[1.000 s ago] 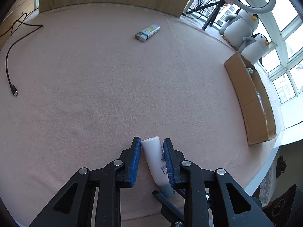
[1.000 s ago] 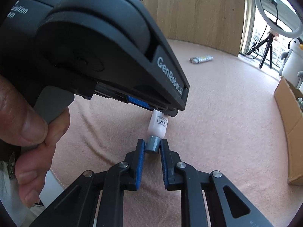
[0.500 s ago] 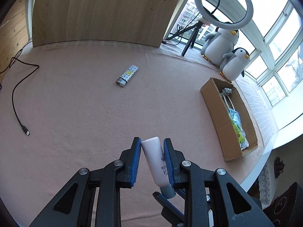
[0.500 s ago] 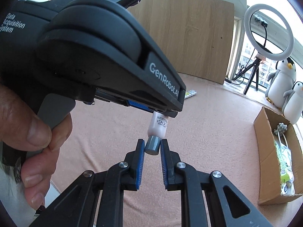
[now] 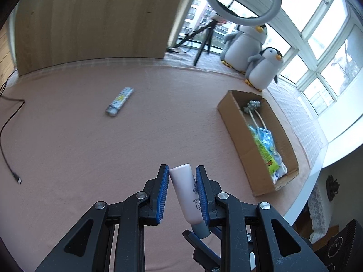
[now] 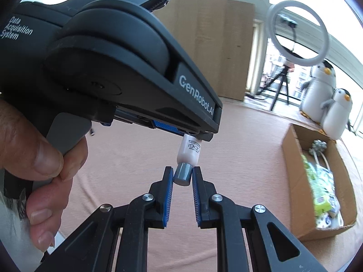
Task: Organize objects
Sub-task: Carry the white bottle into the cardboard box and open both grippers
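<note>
My left tool (image 5: 182, 174) clamps the tube (image 5: 185, 190), right tool (image 6: 182, 176) pinches its cap (image 6: 183, 173); next, carry to the box (image 5: 236, 122).

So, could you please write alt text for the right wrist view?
The right gripper pinches the grey cap of a white tube, whose body the left gripper clamps above a pink surface. An open cardboard box of packets sits right.

Right hand-held gripper (image 6: 182, 176) pinching tube's grey cap (image 6: 183, 174).

Pale pink tube (image 5: 186, 193) with grey cap (image 6: 183, 173), tilted, aloft.
</note>
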`<state>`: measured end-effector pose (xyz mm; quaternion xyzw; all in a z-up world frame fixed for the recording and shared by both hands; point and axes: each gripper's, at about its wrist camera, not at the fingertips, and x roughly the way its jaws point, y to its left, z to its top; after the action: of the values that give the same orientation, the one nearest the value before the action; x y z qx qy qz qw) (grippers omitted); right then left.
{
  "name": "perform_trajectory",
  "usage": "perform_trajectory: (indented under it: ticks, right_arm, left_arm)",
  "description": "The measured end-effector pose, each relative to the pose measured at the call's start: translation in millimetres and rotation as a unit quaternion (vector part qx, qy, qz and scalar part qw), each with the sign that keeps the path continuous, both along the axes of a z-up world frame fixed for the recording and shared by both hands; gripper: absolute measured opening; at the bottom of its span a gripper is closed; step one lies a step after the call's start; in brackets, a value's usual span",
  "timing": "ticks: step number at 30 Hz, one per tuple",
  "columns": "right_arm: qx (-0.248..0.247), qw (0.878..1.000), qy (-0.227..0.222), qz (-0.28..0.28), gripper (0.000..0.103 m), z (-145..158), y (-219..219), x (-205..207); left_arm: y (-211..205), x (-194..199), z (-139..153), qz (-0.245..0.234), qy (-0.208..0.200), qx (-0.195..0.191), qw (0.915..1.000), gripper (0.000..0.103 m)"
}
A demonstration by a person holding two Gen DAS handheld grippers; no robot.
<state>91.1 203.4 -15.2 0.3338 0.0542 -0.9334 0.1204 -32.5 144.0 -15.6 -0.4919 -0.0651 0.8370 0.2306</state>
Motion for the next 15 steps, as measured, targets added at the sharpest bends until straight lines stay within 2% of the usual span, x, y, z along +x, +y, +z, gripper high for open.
perform_trajectory:
  ticks: [7, 15]
  right_arm:
    - [-0.006, 0.998, 0.014, -0.059, 0.015, 7.2, 50.7, -7.8]
    - [-0.004, 0.992, 0.021, -0.121, 0.015, 15.7, 115.7, -12.2]
  left_arm:
    - [66.6, -9.6, 14.5, -0.06, 0.012, -0.003, 0.9981, 0.027]
    - [156.2, -17.3, 24.0, -0.124, 0.018, -0.003, 0.9921, 0.027]
